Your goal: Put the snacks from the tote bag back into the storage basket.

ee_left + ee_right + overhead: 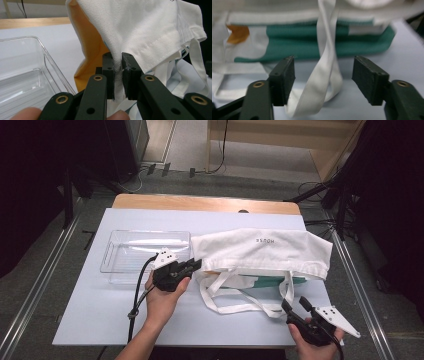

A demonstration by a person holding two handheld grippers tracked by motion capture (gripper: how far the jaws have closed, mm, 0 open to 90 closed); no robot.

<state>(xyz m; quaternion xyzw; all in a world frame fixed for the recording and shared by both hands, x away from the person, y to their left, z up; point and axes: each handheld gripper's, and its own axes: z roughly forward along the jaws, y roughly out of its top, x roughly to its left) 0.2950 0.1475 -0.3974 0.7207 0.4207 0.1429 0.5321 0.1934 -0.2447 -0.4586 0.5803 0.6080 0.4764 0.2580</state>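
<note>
A white cloth tote bag [265, 251] lies across the middle of the table, its straps [240, 295] trailing toward the near edge. Folded green cloth [319, 42] and something orange [91, 50] show inside its mouth. My left gripper [192, 265] is shut on the bag's left edge [118, 66], lifting the white fabric. My right gripper [295, 307] stands open near the front right. In the right gripper view a white strap [322, 82] hangs between its spread jaws, touching neither.
A clear plastic bin [142, 255] sits just left of the bag, close behind my left hand. The table [100, 315] has a pale blue top with a wooden strip at its far edge. Cables and dark stands ring the floor beyond.
</note>
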